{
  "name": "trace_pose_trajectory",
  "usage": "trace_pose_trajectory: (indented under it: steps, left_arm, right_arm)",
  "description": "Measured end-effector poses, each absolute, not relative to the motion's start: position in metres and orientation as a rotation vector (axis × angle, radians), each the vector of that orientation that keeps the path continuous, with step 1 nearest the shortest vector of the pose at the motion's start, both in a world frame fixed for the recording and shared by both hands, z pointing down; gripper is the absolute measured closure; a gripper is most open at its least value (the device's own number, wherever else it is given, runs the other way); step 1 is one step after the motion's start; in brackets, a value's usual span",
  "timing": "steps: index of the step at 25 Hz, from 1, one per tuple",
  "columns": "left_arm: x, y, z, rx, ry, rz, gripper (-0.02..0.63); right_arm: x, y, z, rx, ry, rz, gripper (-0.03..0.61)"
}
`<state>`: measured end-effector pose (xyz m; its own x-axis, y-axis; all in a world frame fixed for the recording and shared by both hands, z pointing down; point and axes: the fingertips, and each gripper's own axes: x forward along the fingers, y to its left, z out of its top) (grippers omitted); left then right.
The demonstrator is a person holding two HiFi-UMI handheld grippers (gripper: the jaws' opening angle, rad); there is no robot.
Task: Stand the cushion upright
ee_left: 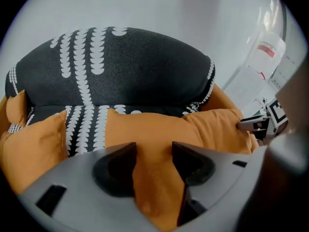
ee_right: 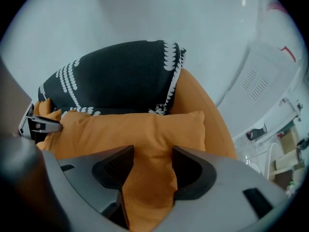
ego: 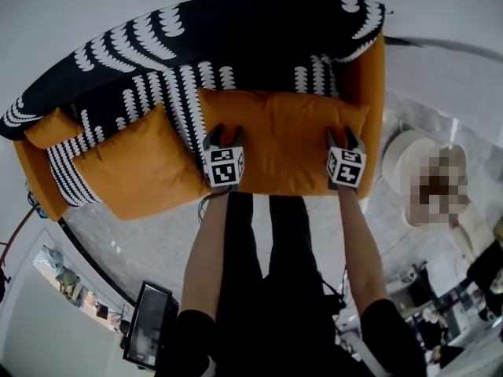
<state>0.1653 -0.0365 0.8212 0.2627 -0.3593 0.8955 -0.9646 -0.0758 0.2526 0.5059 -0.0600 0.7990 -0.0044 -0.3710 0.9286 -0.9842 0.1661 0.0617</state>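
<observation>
An orange cushion (ego: 283, 132) lies across the sofa seat in front of the black, white-patterned backrest (ego: 196, 45). My left gripper (ego: 224, 136) is at the cushion's near left edge and my right gripper (ego: 346, 136) at its near right edge. In the left gripper view the jaws (ee_left: 154, 153) stand wide with a fold of the cushion (ee_left: 159, 129) between them. In the right gripper view the jaws (ee_right: 153, 156) are equally wide around the cushion (ee_right: 135, 129) edge. Both grippers point steeply down. I see no firm pinch on the fabric.
A second orange cushion (ego: 141, 163) leans at the sofa's left end beside a striped one (ego: 67, 167). The orange armrest (ego: 369, 77) closes the right end. A pale round seat (ego: 409, 163) stands right of the sofa, and a dark screen (ego: 149, 324) sits on the floor at lower left.
</observation>
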Motion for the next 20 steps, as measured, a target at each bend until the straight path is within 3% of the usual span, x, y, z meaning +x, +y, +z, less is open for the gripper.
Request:
trace_pose_trajectory:
  steps: [8,20]
  left_arm:
    - [0.167,-0.037,0.839,1.558,-1.246,0.851,0.404]
    - [0.168,-0.037,0.844,1.540,-1.233,0.854,0.522]
  right_arm:
    - [0.508,-0.065,0.809,1.348,-1.502,0.908,0.350]
    - [0.507,-0.067,0.812,1.336,-1.494,0.940,0.490]
